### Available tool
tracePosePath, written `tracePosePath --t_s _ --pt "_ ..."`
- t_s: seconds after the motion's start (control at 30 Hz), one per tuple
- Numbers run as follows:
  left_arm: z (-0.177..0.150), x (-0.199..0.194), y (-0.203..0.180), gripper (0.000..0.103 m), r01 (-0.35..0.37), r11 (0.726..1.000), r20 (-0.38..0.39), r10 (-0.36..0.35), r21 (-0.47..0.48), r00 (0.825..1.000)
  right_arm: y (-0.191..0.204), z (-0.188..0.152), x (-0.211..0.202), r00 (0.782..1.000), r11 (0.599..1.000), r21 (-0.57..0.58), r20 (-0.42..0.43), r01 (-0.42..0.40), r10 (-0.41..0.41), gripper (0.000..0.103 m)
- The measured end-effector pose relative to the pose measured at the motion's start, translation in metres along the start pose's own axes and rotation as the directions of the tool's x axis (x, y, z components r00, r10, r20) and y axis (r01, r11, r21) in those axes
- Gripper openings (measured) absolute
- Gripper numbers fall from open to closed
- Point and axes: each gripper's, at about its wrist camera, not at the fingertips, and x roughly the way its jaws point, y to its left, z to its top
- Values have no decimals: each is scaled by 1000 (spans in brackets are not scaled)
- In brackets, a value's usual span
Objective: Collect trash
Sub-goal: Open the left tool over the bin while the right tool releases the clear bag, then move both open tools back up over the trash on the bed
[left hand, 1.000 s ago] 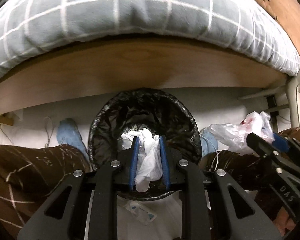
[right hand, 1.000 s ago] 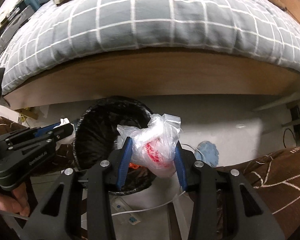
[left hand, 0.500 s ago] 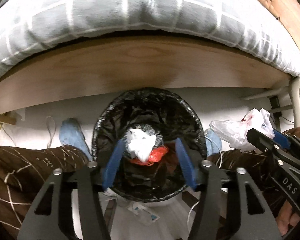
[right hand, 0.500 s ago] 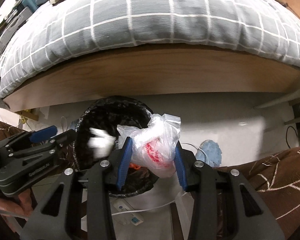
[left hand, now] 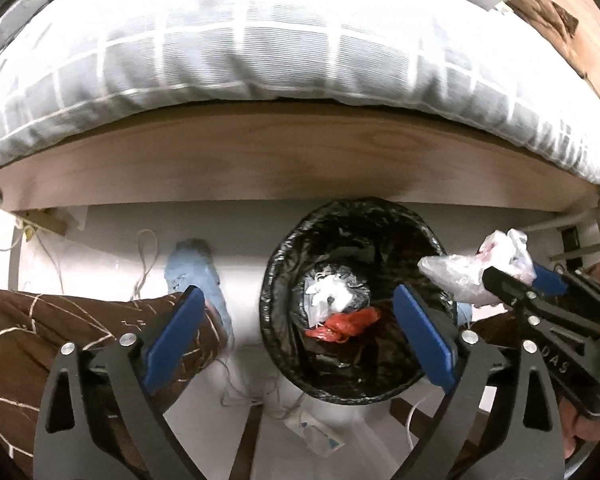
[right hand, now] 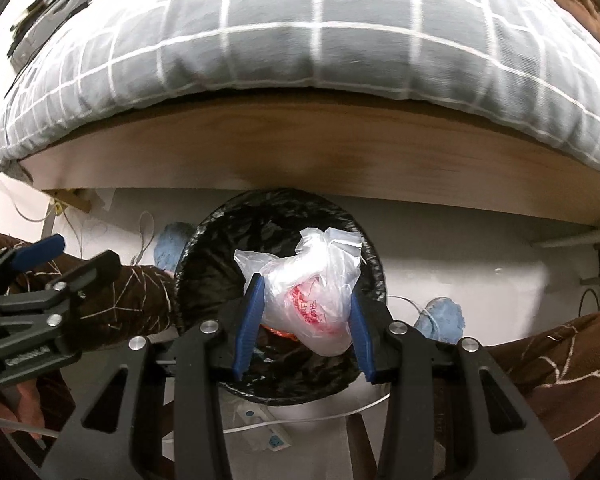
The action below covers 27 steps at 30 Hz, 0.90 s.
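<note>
Two grippers hang over the floor beside a bed. The left gripper [left hand: 300, 332] has its blue-padded jaws opening wide, with nothing between them. The right gripper [right hand: 304, 320] is clamped on a crumpled clear plastic bag [right hand: 308, 288] with red print, holding it directly above the black-lined trash bin [right hand: 204, 248]. Inside the bin [left hand: 276, 276], a white tissue wad [left hand: 332, 294] lies on the bottom beside a red scrap [left hand: 344, 322]. Brown patterned trouser legs [left hand: 40, 328] flank the bin. Farther back, a wooden bed rail [left hand: 284, 160] runs under a grey checked duvet [left hand: 260, 40].
</note>
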Motion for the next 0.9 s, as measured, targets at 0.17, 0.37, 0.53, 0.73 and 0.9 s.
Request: tracePosePath --t_s 0.17,0.37,0.53,0.73,0.9 --pt "-2 0 11 96 -8 1000 5 8 -17 1000 17 2 9 1000 1000 -29 -19 -8 7 39" --pt "-2 2 23 97 -10 999 0 10 -43 1000 30 3 15 1000 998 -63 -24 -3 2 45" --pt "-1 1 26 97 -20 998 5 20 -53 1000 33 4 14 1000 997 -75 -13 12 -13 63" --pt "0 -4 23 97 -17 999 12 17 -46 1000 26 6 2 998 997 -54 33 47 -46 80" --pt "3 -16 21 97 -14 999 32 15 -45 999 17 9 -10 995 997 -36 69 73 -70 88"
